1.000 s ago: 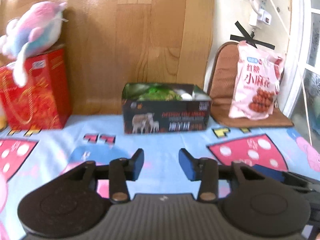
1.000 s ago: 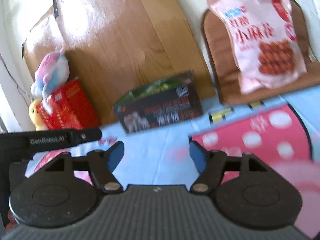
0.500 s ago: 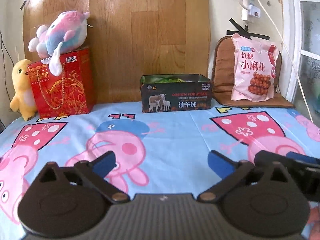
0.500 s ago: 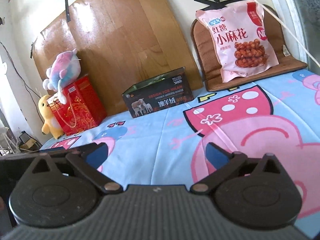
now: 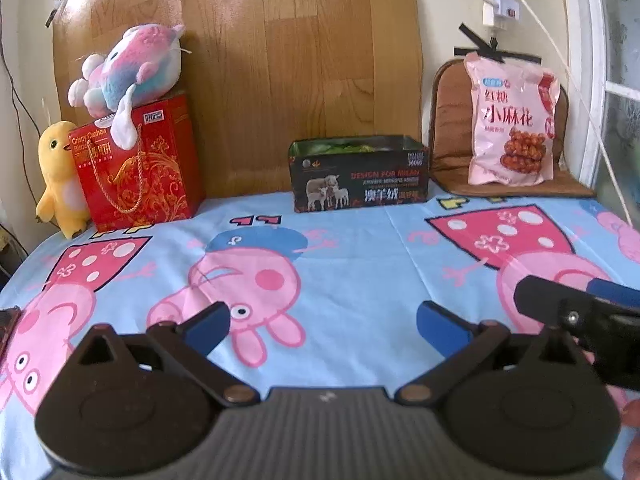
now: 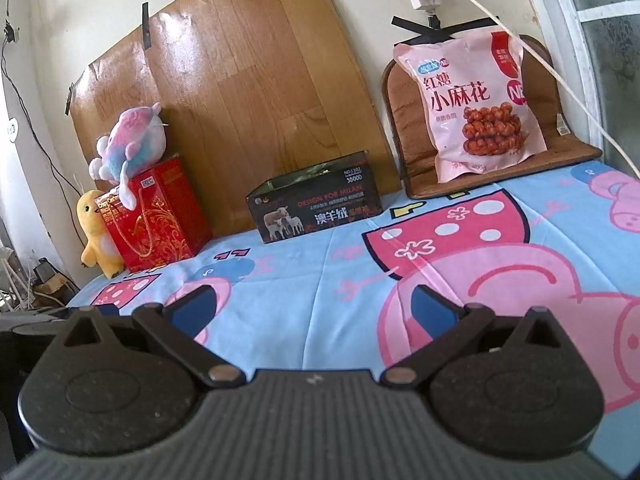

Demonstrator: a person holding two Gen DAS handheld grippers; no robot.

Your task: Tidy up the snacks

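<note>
A black open-top box (image 5: 360, 176) (image 6: 316, 208) with green packets inside stands at the back of the table against the wooden board. A pink snack bag (image 5: 510, 136) (image 6: 478, 108) leans upright on a brown cushion at the back right. My left gripper (image 5: 322, 328) is open and empty, low over the near part of the cartoon tablecloth (image 5: 360, 248). My right gripper (image 6: 314, 308) is open and empty too, near the front of the tablecloth (image 6: 300, 280); its black body shows at the right edge of the left wrist view.
A red gift box (image 5: 138, 164) (image 6: 156, 216) with a pink-blue plush (image 5: 128, 72) on top stands at the back left, next to a yellow plush chick (image 5: 60, 176). A brown cushion (image 5: 452, 136) and a white cable (image 6: 520, 48) are at the right.
Both grippers have pulled back from the black box toward the near edge, and both have opened wider. Nothing was picked up.
</note>
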